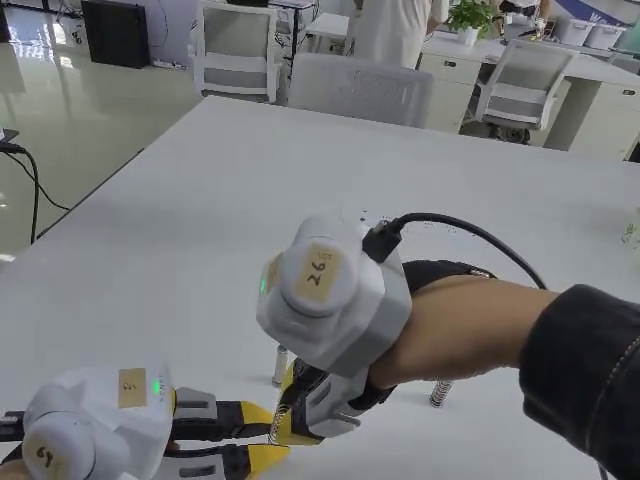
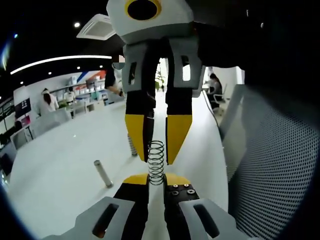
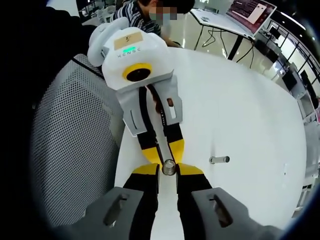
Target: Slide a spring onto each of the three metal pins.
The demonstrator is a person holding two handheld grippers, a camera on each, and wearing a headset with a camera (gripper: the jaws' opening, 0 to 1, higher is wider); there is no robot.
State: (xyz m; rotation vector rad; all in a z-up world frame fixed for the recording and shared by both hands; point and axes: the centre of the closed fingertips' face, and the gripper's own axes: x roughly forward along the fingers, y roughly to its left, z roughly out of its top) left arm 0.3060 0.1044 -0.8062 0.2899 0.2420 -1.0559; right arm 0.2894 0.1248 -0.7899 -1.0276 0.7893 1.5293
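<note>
A small steel spring (image 2: 156, 162) is pinched between both grippers just above the white table (image 1: 200, 220). My left gripper (image 2: 156, 179) is shut on its lower end. My right gripper (image 2: 158, 148) comes in from the opposite side, its yellow tips closed on the upper end. In the right gripper view the spring (image 3: 168, 166) shows end-on between my right gripper (image 3: 168, 170) and the left gripper (image 3: 165, 150). In the head view both meet near the table's front edge, left gripper (image 1: 268, 442), right gripper (image 1: 286, 420). A bare metal pin (image 1: 279, 365) stands behind them. Another pin (image 1: 438, 392) carries a spring.
A grey mesh chair back (image 3: 75, 130) stands close beside the table edge. A black cable (image 1: 470, 235) runs from the right gripper over the table. Office chairs (image 1: 360, 88) line the far edge. The bare pin (image 2: 103, 173) stands left of the held spring.
</note>
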